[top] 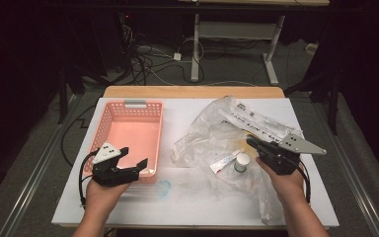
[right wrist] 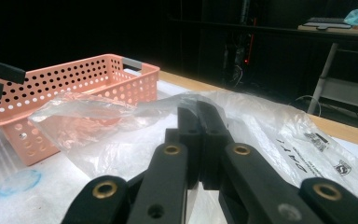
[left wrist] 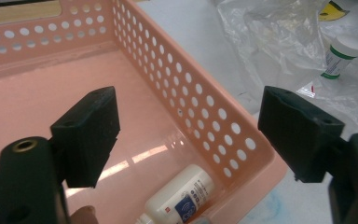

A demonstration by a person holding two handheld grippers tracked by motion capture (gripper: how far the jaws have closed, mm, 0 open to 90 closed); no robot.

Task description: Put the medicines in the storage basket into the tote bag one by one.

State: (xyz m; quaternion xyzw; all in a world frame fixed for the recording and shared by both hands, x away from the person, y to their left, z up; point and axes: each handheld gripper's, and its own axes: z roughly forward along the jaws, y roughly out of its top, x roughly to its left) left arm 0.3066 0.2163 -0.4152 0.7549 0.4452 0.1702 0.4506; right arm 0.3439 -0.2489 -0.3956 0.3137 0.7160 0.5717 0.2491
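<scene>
A pink perforated basket point(top: 109, 114) stands on the left of the white table. My left gripper point(top: 134, 156) hovers open over the basket's near right corner. In the left gripper view its pads point(left wrist: 93, 135) straddle the basket wall point(left wrist: 205, 107) with nothing between them. Below them a white bottle point(left wrist: 182, 196) lies on its side in the basket's corner. My right gripper point(top: 250, 142) is shut on a clear plastic bag point(top: 212, 133), whose film tents up at the jaw tips point(right wrist: 199, 107). A small white tube point(top: 223, 161) and a white jar with a green label point(top: 241, 162) lie on the bag.
A printed plastic pouch point(top: 256, 121) lies at the bag's far side. A blue smear point(top: 164, 187) marks the table point(top: 187, 207) near the basket's front. Cables and table legs point(top: 195, 49) stand on the floor beyond the far edge.
</scene>
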